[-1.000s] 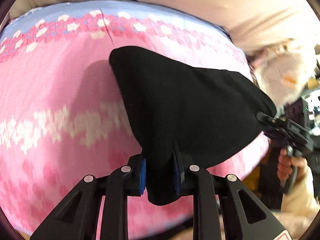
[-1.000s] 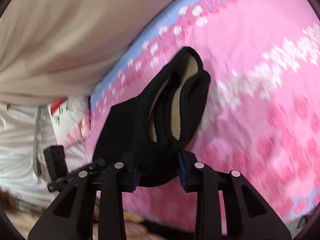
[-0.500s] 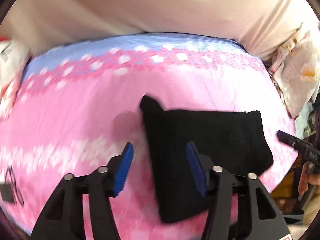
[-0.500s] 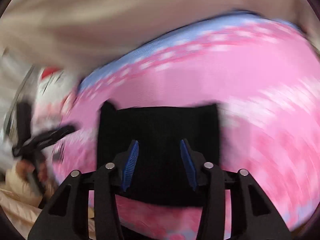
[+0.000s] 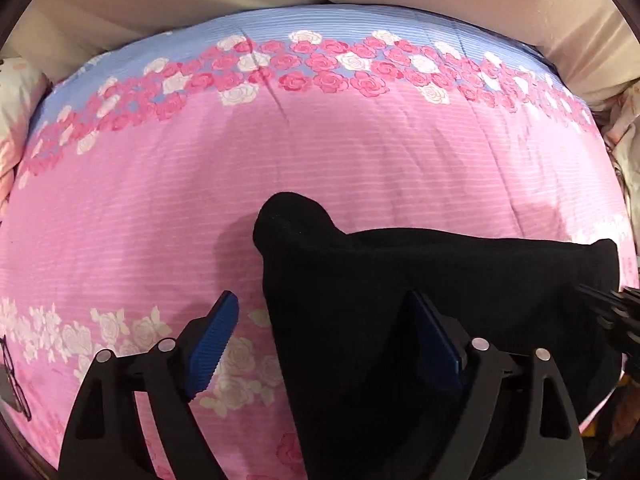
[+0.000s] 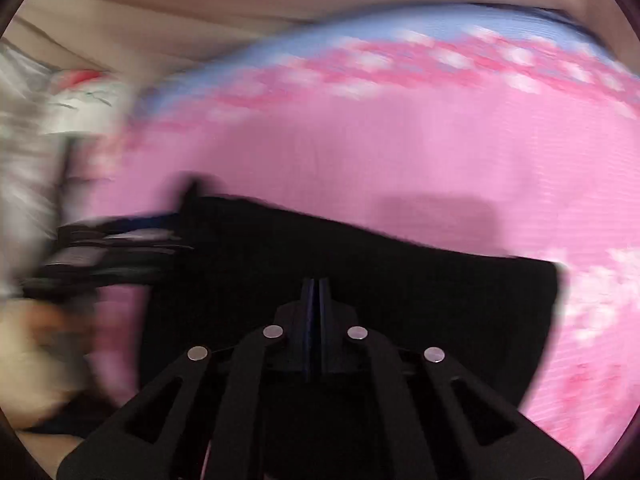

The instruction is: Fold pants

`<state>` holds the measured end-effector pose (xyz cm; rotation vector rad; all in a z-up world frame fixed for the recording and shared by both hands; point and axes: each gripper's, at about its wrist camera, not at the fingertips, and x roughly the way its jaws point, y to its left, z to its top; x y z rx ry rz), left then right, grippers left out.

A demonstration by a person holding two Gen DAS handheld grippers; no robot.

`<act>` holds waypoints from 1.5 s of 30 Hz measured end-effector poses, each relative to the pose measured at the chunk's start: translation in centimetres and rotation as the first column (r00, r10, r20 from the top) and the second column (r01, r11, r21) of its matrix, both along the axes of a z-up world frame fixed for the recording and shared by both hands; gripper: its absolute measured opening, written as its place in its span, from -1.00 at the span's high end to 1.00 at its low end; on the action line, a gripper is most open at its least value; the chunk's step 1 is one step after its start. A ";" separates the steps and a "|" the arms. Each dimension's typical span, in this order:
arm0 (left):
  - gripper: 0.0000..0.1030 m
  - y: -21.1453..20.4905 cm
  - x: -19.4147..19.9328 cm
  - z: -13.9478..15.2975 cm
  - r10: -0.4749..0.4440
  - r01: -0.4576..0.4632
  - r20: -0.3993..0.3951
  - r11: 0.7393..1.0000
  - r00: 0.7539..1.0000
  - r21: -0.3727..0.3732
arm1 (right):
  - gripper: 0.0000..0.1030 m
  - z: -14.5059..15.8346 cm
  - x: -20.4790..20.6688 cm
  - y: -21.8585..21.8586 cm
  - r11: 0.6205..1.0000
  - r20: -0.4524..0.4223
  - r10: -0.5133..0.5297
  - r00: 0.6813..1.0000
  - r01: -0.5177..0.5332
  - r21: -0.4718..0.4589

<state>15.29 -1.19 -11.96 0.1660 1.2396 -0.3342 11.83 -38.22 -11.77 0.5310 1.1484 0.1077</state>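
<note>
While the black pants point(image 5: 420, 320) lie as a folded block across the lower right of the left wrist view, on the pink flowered bedspread point(image 5: 320, 152), one corner at the block's upper left pokes up in a rounded bump instead of lying flat. The left gripper point(image 5: 320, 340) hangs over the block's left edge with its jaws opening wide and nothing pressed between them: one blue pad point(image 5: 212, 344) sits over bare bedspread, the other over the cloth. In the blurred right wrist view, the right gripper point(image 6: 316, 312) has its pads together over the black cloth; no fabric seems caught between them, though the dark-on-dark view leaves that uncertain. If a pad drags across the cloth, the top layer could slide and undo the fold. The raised corner could spring open if left unpressed.
</note>
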 end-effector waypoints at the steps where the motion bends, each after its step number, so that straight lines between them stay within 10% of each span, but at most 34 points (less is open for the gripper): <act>1: -0.67 0.1 0.1 0.1 0.004 -0.004 -0.010 1.000 1.000 -0.018 | 1.00 0.6 -0.4 -1.4 0.996 0.000 -0.087 0.996 0.087 0.025; 7: -0.60 -1.2 -0.7 1.8 -0.037 0.034 0.070 0.998 0.997 0.055 | 0.94 4.9 -4.5 3.7 0.979 0.037 0.107 0.994 -0.099 -0.180; 11: -0.60 -2.2 -1.2 2.2 -0.038 0.028 0.078 0.992 0.996 0.124 | 1.00 2.4 -6.6 -1.0 0.992 -0.031 -0.127 0.991 0.126 -0.030; 17: -0.59 -3.8 -1.9 3.0 -0.042 0.009 0.120 0.965 0.992 0.263 | 0.87 8.8 -6.8 3.5 0.964 -0.005 -0.002 1.000 0.001 -0.265; 23: -0.59 -5.1 -2.5 4.3 -0.040 -0.052 0.214 0.913 0.976 0.405 | 0.88 11.2 -2.3 12.0 0.787 -0.012 0.239 0.971 -0.200 -0.584; 32: -0.61 -6.2 -2.5 6.5 -0.077 -0.112 0.326 0.845 0.942 0.523 | 0.88 11.2 1.7 15.0 0.606 -0.049 0.324 0.945 -0.247 -0.756; 39: -0.62 -6.8 -2.8 6.9 -0.095 -0.119 0.347 0.828 0.933 0.547 | 0.89 11.1 1.7 14.5 0.626 -0.037 0.334 0.942 -0.251 -0.738; 45: -0.61 -6.4 -2.9 7.2 -0.072 -0.118 0.330 0.844 0.941 0.522 | 0.32 7.7 -0.9 6.2 0.910 0.014 0.094 0.995 -0.081 -0.406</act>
